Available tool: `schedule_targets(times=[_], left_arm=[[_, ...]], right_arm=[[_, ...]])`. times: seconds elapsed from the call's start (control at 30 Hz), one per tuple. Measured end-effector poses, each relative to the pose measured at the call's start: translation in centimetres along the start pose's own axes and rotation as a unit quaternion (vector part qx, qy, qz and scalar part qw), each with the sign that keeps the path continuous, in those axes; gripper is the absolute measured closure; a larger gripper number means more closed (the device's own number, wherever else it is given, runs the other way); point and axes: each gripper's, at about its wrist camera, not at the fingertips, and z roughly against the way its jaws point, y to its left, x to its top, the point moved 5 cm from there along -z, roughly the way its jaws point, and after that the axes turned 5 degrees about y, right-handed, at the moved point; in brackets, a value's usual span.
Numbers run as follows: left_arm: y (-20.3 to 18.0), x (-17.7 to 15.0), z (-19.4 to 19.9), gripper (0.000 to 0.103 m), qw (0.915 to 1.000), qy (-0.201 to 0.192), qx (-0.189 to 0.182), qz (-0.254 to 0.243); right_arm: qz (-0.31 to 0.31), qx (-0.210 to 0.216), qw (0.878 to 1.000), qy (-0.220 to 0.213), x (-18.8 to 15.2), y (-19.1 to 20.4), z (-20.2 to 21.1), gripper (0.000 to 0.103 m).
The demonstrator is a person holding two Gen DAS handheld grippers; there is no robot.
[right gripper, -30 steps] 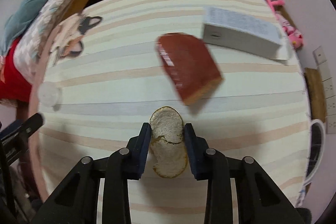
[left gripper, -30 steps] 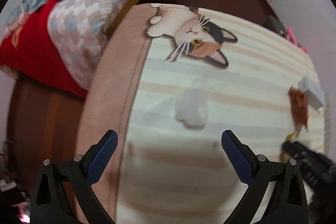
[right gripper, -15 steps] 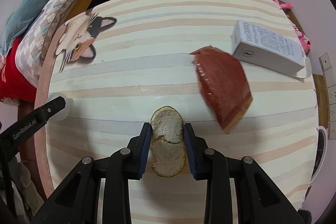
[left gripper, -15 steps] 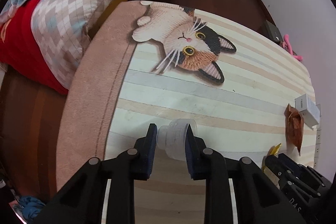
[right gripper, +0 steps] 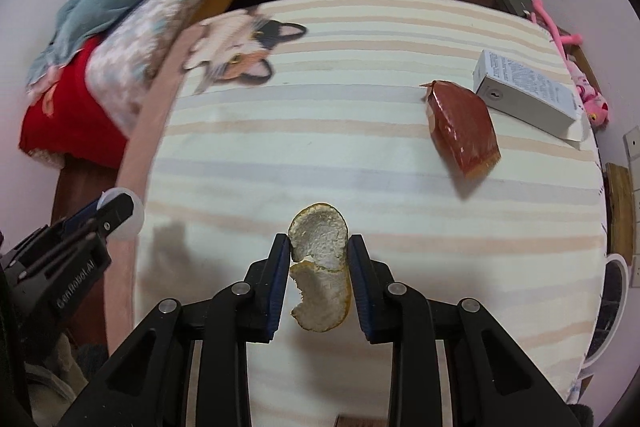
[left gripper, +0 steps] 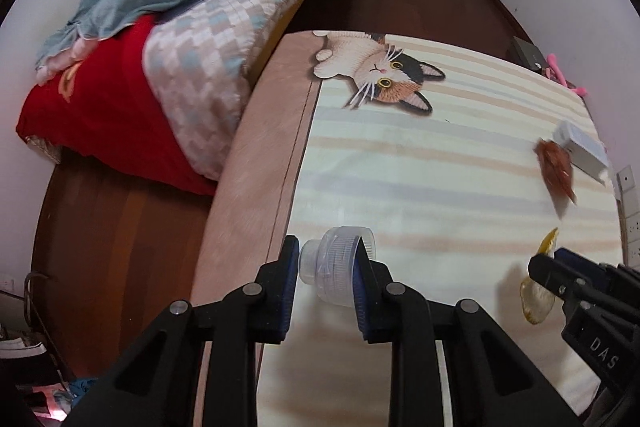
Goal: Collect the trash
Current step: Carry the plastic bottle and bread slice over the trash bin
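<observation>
My left gripper (left gripper: 326, 259) is shut on a clear plastic cup (left gripper: 340, 267) and holds it above the striped rug's left edge. My right gripper (right gripper: 319, 255) is shut on a piece of orange peel (right gripper: 320, 271) and holds it over the rug. The peel also shows in the left wrist view (left gripper: 538, 301) with the right gripper at the right edge. A red-brown snack wrapper (right gripper: 464, 127) lies on the rug at the right, next to a white carton box (right gripper: 526, 95). The left gripper with the cup shows at the left of the right wrist view (right gripper: 116, 213).
The striped rug (left gripper: 440, 167) has a cat picture (left gripper: 384, 75) at its far end and a tan border. A bed with a red sheet and checked quilt (left gripper: 192, 67) runs along the left. Dark wood floor lies beyond. A pink toy (right gripper: 576, 67) lies by the right wall.
My left gripper closed on the plastic cup and lifted it off the rug. My right gripper kept hold of the orange peel and drew back from the wrapper and the box.
</observation>
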Motion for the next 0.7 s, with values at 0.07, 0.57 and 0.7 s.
schedule_targets(times=[0.07,0.57,0.7], left_arm=[[0.1,-1.1,1.5,0.082,1.0000,-0.003,-0.008,0.003],[-5.4,-6.8,13.2,0.082,0.9955,-0.058,-0.057,-0.047],[-9.1,-6.6,15.8,0.082,0.9910,-0.078,-0.075,-0.079]], right_arm=[[0.008,0.011,1.000,-0.009,-1.4,0.5,1.7,0.072],[0.007,0.057,0.993,-0.104,-9.6,-2.3,16.7,0.072],[-0.016,0.061,0.990,-0.129,-10.9,-5.4,20.3,0.072]])
